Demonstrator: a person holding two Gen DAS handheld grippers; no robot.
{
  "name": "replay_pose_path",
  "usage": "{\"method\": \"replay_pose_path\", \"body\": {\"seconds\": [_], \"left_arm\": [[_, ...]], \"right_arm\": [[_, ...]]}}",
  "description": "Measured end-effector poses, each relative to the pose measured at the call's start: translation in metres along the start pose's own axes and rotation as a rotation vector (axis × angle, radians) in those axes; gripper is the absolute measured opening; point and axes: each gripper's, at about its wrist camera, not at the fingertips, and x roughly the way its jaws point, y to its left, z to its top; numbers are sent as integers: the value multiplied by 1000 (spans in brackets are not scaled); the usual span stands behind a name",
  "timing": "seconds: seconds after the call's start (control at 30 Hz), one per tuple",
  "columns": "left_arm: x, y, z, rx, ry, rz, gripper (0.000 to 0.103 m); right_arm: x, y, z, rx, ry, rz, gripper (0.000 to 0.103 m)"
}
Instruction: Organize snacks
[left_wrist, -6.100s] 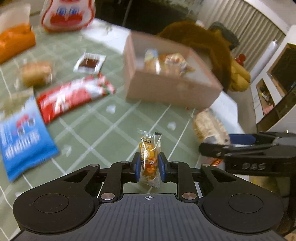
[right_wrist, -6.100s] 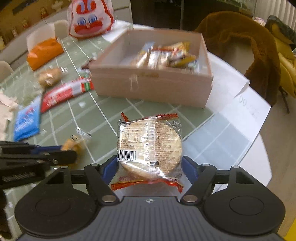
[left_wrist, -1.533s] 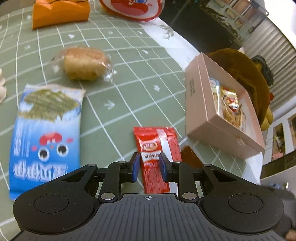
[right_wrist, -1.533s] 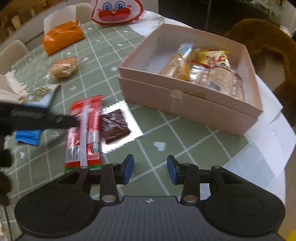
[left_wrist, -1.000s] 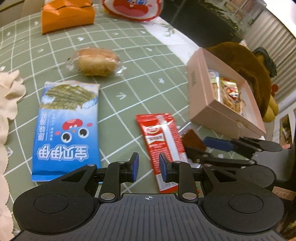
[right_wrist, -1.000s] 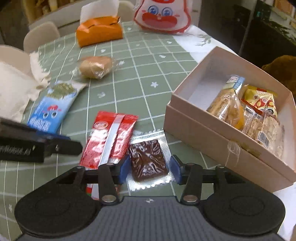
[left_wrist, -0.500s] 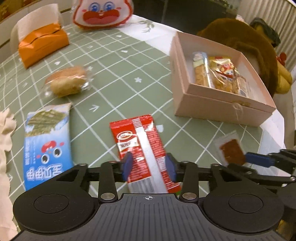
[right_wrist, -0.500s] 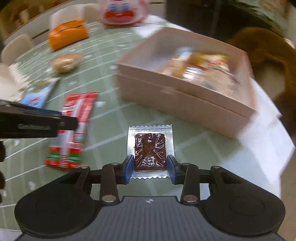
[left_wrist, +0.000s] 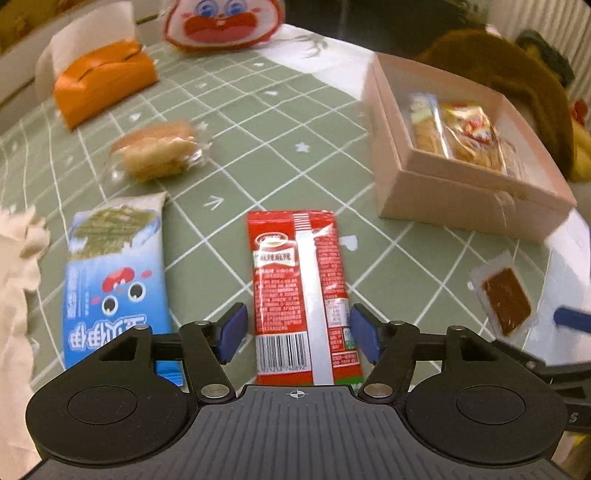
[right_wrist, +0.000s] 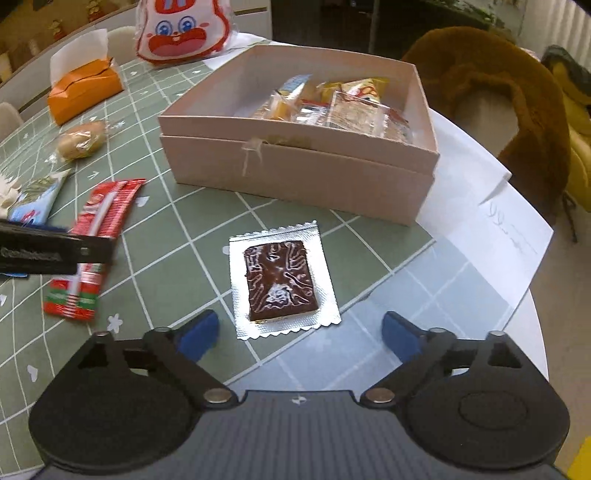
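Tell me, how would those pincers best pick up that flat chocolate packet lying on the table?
Grip the chocolate packet across its two long sides, coming down from above. It lies flat on the table, lengthwise between the right gripper's opening jaws, and its raised brown middle probably gives the pads more to pinch than the thin foil border.

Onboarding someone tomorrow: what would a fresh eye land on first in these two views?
Probably the pink box on the green checked tablecloth, already holding wrapped snacks at its far end. Next, the two targets lying flat: a red packet between the opening jaws of the left hand-held gripper, untouched by its pads, and a foil-backed brown snack just ahead of the right hand-held gripper, also opening.
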Motion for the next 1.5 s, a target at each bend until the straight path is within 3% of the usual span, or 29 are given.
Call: {"method": "replay_pose_path", "body": {"seconds": [0.3,0.37,0.63,0.9,0.97,1.13,1.5], "left_arm": [[10,-10,11,41,-1,36,72],[10,-7,11,39,-13,24,72],[-3,7,-5,-7,-43,-33,55],[-19,8,-31,-13,-25,-101,54],[-23,8,-35,-11,-15,-114,54],[-31,9,-46,-13,10,-166,53],[-38,-11,-60,48,37,-244,53]], "right_arm": [[0,0,-7,12,-22,-8,103],[0,0,-7,19,-25,-15,103],[2,2,-1,31,12,-26,103],[17,11,26,-65,58,36,102],[18,17,31,-75,49,42,97],[6,34,31,-119,46,60,60],[-21,33,-3,-52,113,42,60]]}}
